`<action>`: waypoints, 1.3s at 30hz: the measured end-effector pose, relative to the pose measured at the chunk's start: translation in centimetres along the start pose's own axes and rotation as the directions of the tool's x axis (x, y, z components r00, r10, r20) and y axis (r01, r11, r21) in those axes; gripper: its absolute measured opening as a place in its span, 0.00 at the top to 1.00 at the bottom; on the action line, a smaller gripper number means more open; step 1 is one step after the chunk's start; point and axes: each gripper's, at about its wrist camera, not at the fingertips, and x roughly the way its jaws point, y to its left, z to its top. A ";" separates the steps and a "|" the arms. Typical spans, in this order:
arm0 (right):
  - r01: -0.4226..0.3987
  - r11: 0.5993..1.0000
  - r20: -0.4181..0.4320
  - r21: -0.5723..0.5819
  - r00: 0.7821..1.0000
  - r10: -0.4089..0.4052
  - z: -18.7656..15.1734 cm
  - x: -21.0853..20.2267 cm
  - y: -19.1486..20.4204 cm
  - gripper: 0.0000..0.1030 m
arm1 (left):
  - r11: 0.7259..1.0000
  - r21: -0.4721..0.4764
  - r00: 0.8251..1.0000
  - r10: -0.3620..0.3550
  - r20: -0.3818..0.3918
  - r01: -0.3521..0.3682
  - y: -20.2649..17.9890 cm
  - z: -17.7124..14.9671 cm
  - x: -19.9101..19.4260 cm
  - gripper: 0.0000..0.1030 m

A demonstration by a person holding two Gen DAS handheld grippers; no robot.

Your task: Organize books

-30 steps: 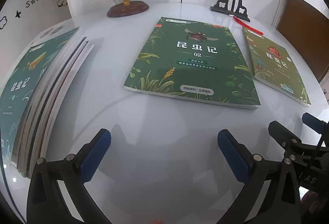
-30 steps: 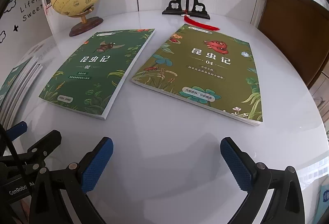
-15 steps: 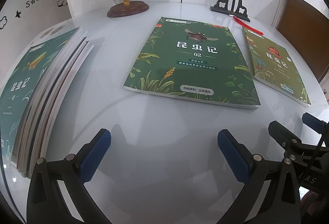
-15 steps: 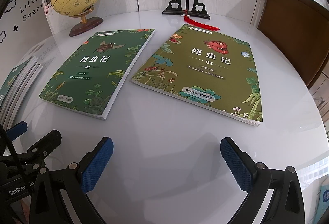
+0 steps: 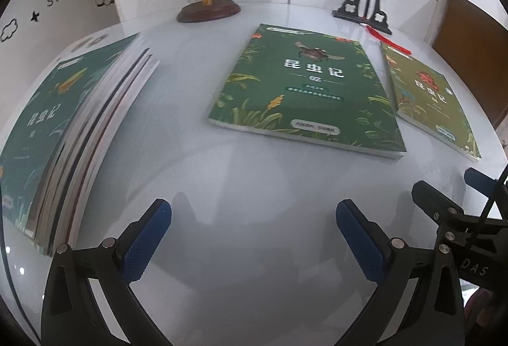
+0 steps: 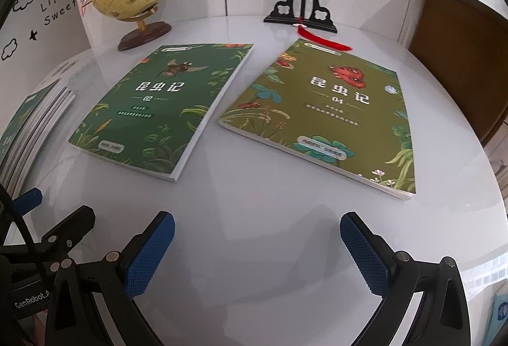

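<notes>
Books lie flat on the white surface (image 6: pixel 254 203): volume 02 (image 6: pixel 165 111) left of centre, volume 04 (image 6: pixel 320 117) to its right, the stack (image 5: pixel 63 136) at far left. Nothing has shifted this past second; your left claw (image 5: pixel 254 238) and right claw (image 6: pixel 257 250) stay spread and empty, so gathering hasn't begun.

We see bright, soft light, pale shadows on the shiny white round table (image 6: pixel 285 193), slight blur, and bent, dark edges.
</notes>
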 end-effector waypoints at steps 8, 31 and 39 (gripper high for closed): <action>-0.018 1.000 0.000 -0.024 1.000 0.018 -0.5 -0.3 0.9 0.00 | 0.999 -0.035 1.000 0.025 0.004 -0.025 0.9 -0.5 -0.4 0.00; -0.021 0.999 0.000 -0.030 1.000 0.021 -1.7 -0.9 2.4 0.00 | 0.998 -0.045 0.999 0.033 0.004 -0.033 1.6 -1.6 -1.2 0.00; -0.018 0.999 0.000 -0.028 1.000 0.018 -2.2 -1.3 2.8 0.00 | 0.998 -0.046 0.999 0.035 -0.019 -0.036 1.8 -1.8 -1.4 0.00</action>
